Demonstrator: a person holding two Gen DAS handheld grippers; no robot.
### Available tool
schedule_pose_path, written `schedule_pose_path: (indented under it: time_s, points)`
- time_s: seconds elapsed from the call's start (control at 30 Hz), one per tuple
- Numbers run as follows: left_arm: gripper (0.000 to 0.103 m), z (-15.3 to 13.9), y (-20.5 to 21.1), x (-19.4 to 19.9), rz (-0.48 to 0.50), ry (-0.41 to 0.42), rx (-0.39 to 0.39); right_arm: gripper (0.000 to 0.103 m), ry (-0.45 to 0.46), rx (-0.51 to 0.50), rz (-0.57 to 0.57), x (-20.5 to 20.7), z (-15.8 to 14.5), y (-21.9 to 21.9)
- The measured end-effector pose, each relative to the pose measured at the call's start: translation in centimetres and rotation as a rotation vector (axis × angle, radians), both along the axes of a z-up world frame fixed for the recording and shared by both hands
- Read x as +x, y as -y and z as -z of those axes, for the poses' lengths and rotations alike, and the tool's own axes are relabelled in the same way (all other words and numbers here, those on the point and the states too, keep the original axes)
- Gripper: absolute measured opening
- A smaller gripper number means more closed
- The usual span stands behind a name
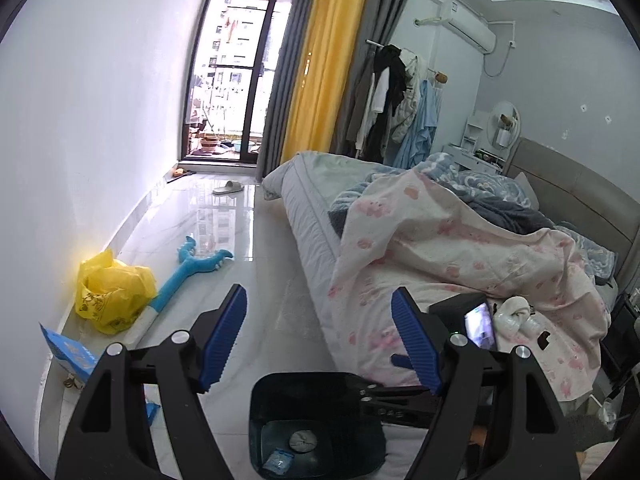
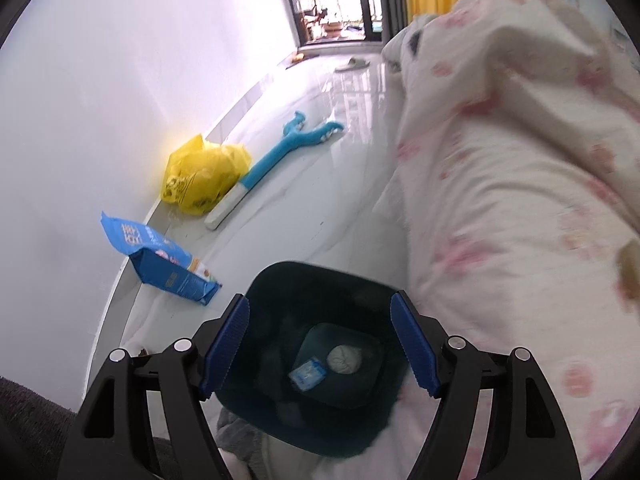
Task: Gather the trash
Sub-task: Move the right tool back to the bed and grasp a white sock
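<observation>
A bin is standing on the floor just beside the bed, which is lying to its right. Inside the bin, on its bottom, a crumpled ball is lying next to a small packet, the packet to the left of the ball. To the left of the bin, near the wall, a box is lying on its side. Behind the box, a plastic bag is sitting against the wall, and a long toy is lying just right of it, stretching away toward the balcony door. Farther back, a slipper is lying on the floor before that door.
</observation>
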State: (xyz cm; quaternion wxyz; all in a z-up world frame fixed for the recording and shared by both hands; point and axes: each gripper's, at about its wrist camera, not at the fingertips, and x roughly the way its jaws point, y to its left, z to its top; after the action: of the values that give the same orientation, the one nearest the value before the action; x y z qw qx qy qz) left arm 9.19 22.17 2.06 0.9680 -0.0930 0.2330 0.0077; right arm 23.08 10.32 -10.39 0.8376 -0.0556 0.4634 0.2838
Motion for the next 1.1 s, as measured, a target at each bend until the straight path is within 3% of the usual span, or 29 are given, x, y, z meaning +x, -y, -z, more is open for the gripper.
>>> schedule_pose_path:
  time_s: [0.33, 0.6, 1.1]
  points:
    - [0.079, -0.3, 5.9, 2.4, 0.12, -0.013, 0.101, 0.076, 0.136, -0.022, 0.044, 0.3, -4.8, 8.7]
    - [0.082, 2.0, 9.3, 4.9, 0.234, -0.066, 0.141, 0.076, 0.179, -0.048, 0.073, 0.6, -6.5, 14.2]
    - [0.089, 3.8, 15.8, 9.6, 0.448, -0.123, 0.142, 0.076, 0.235, -0.081, 0.104, 3.5, -8.7, 22.7]
